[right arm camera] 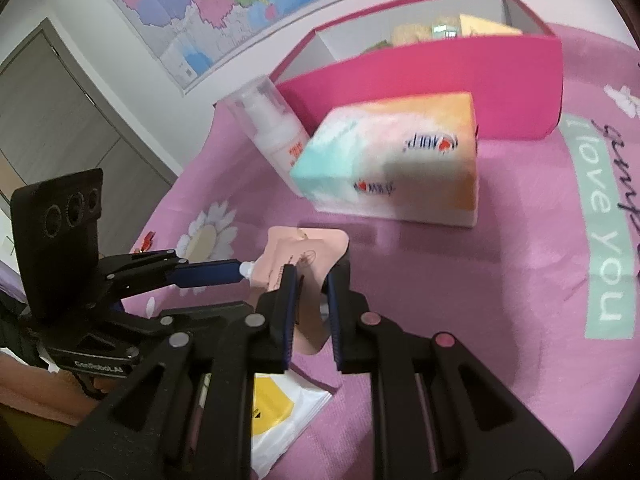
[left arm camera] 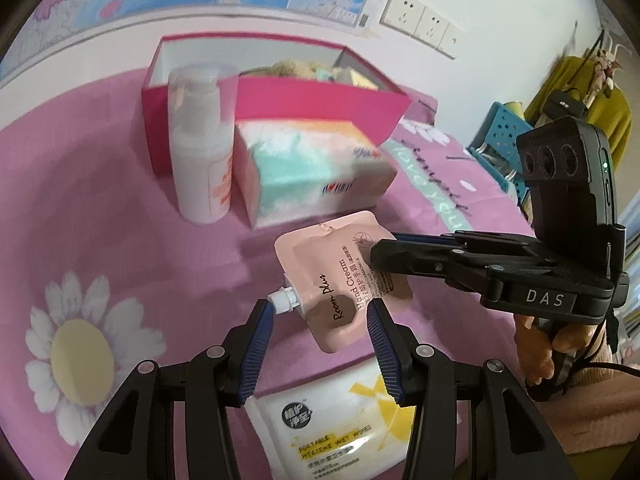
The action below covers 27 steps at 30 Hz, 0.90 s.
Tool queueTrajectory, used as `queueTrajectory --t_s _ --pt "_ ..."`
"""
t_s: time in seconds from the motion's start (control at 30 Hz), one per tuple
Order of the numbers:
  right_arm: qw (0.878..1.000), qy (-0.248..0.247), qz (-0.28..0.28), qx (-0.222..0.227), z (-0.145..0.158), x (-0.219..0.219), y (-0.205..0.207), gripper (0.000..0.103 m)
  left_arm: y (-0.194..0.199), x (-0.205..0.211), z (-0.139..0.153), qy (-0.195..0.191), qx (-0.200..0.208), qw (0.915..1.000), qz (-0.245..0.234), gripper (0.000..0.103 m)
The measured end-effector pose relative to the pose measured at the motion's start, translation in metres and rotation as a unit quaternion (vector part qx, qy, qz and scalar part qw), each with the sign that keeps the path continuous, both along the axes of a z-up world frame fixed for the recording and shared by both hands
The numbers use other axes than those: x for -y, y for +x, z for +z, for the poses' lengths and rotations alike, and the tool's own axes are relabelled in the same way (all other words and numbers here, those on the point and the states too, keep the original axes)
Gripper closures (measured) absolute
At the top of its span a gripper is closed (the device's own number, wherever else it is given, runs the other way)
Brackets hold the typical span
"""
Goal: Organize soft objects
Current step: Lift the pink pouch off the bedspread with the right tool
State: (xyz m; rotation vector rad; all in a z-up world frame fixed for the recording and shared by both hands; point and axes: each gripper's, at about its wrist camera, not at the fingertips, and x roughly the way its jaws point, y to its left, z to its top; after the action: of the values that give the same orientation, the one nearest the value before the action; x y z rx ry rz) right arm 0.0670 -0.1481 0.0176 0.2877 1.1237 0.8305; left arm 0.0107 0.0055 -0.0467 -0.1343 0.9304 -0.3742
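The pouch (left arm camera: pixel 344 284) of hand cream hangs in the air between both grippers, above the pink cloth (left arm camera: pixel 100 216) of the worktop and just in front of the tissue box (left arm camera: pixel 316 172). Its long axis runs slanted, from the white spout (left arm camera: pixel 283 300) on the left gripper's side up to the flat top edge on the far side. The right gripper (right arm camera: pixel 312 276) has its jaws closed on the upper right part of the pouch, and this is the firm hold. The left gripper (left arm camera: pixel 320 312) stands half open with its jaws on each side of the lower end; one pad is touching the spout, but I cannot tell whether it really presses. The pink box (left arm camera: pixel 320 108) waits behind the tissue box at the far edge, beside the pump bottle (left arm camera: pixel 200 144), so the pouch must probably travel over the tissue box. A wipes pack (left arm camera: pixel 340 428) lies below at the near edge. A map and sockets are on the wall.
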Motion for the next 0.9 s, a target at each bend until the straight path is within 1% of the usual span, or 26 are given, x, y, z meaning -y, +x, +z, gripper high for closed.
queueTrajectory --t_s 0.2,0.33,0.47,0.5,0.53,0.57,0.6,0.63,0.67,0.7,0.77,0.9 --pt "1.000 0.010 -0.013 0.026 0.020 0.009 0.013 0.086 0.008 0.004 0.024 0.004 0.035 0.9994 -0.007 0.054" --pt "0.999 0.013 -0.025 0.044 0.033 0.013 0.025 0.086 0.018 0.007 0.044 0.008 0.061 0.9980 -0.012 0.054" --pt "0.997 0.016 -0.036 0.064 0.046 0.015 0.038 0.086 0.028 0.009 0.057 0.014 0.080 0.9966 -0.014 0.054" --pt "0.997 0.016 -0.039 0.067 0.048 0.015 0.041 0.086 0.031 0.009 0.060 0.013 0.085 0.9962 -0.016 0.056" --pt "0.997 0.029 -0.032 0.066 0.051 0.014 0.045 0.088 0.033 0.010 0.063 -0.003 0.083 0.9961 -0.030 0.065" --pt "0.997 0.042 -0.025 0.063 0.053 0.012 0.048 0.088 0.037 0.012 0.067 -0.019 0.080 0.9957 -0.044 0.066" --pt "0.997 0.041 -0.025 0.066 0.054 0.008 0.049 0.089 0.038 0.017 0.069 -0.012 0.089 0.9948 -0.048 0.066" --pt "0.996 0.025 -0.032 0.079 0.057 0.004 0.050 0.089 0.038 0.020 0.071 -0.003 0.096 0.9942 -0.049 0.066" --pt "0.996 0.017 -0.034 0.086 0.058 0.001 0.052 0.090 0.041 0.025 0.071 0.001 0.098 0.9937 -0.054 0.071" --pt "0.996 0.019 -0.031 0.083 0.057 -0.002 0.054 0.093 0.043 0.027 0.071 0.002 0.094 0.9941 -0.054 0.072" --pt "0.997 0.016 -0.026 0.074 0.052 -0.001 0.055 0.093 0.045 0.021 0.067 -0.007 0.083 0.9952 -0.052 0.072" --pt "0.998 0.005 -0.028 0.054 0.041 0.013 0.052 0.093 0.037 0.000 0.060 -0.011 0.080 0.9962 -0.032 0.070"
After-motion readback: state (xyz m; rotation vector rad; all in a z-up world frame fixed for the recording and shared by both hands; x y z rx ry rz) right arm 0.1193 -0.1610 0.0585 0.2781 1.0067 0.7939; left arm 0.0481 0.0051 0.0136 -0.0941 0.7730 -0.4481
